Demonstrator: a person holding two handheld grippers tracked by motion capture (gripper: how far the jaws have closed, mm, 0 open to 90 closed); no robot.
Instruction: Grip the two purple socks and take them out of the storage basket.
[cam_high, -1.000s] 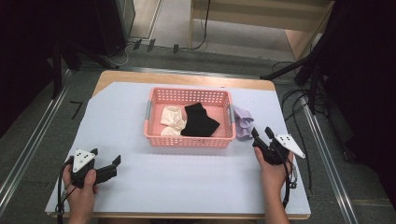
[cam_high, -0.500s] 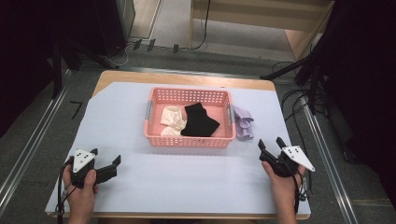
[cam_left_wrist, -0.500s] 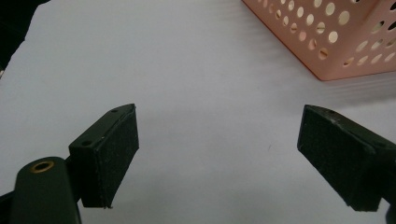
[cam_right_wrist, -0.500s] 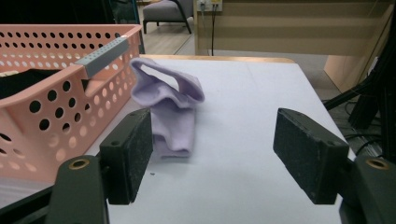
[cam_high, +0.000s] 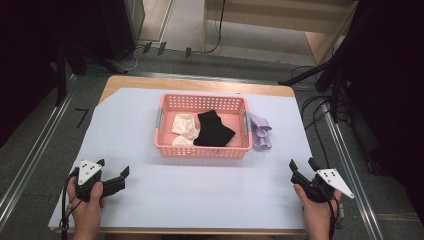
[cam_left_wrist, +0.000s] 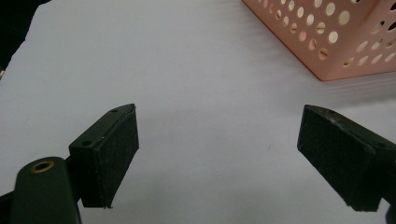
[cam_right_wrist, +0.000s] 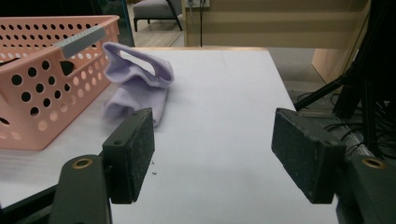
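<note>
A pink perforated basket (cam_high: 202, 148) stands mid-table and holds a cream sock (cam_high: 183, 129) and a black sock (cam_high: 212, 129). A lilac sock (cam_high: 261, 132) lies crumpled on the white sheet just right of the basket (cam_right_wrist: 42, 93); the right gripper view has this lilac sock (cam_right_wrist: 135, 84) ahead and to the left. My right gripper (cam_high: 302, 167) rests near the front right corner, open and empty, jaws wide (cam_right_wrist: 212, 154). My left gripper (cam_high: 114, 173) sits near the front left, open and empty (cam_left_wrist: 219, 149), with the basket's corner (cam_left_wrist: 336, 42) ahead to the right.
The white sheet (cam_high: 210, 185) covers a wooden table. Metal rails (cam_high: 30, 160) run along both sides on the floor. Cables (cam_high: 320, 120) and dark stands lie beyond the right edge. A wooden shelf unit (cam_high: 280, 25) stands behind.
My right gripper has drawn back from beside the lilac sock toward the front right corner. The left gripper has stayed put.
</note>
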